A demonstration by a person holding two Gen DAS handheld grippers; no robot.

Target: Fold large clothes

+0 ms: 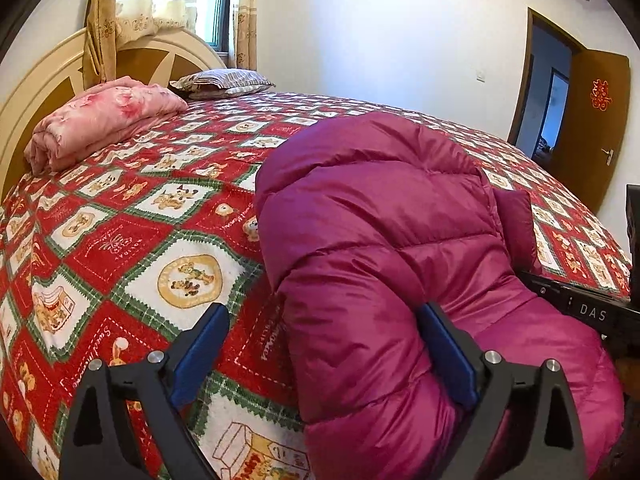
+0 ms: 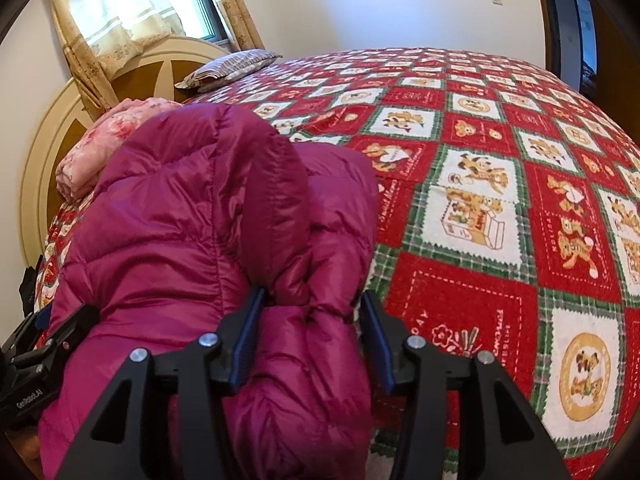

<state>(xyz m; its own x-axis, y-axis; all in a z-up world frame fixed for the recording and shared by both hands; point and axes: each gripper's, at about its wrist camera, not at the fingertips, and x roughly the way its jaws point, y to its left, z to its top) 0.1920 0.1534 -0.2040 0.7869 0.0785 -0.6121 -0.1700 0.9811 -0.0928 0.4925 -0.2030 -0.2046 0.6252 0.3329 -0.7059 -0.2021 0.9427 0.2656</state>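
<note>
Hand-held gripper [image 2: 312, 332] marked "GenRobot.AI" straddles magenta jacket [image 2: 208, 216].

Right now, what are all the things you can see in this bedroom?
puffy magenta down jacket: one, magenta, bunched at the near edge of the bed
red patchwork bedspread with cartoon bears: one, red, white and green, covering the bed
folded pink floral quilt: one, pink, by the headboard
striped pillow: one, grey-brown, by the headboard
beige curtain: one, at the window
brown wooden door: one, open, far right
left claw: one, black and blue, open astride the jacket's edge
right claw: one, black and blue, around a jacket fold
</note>
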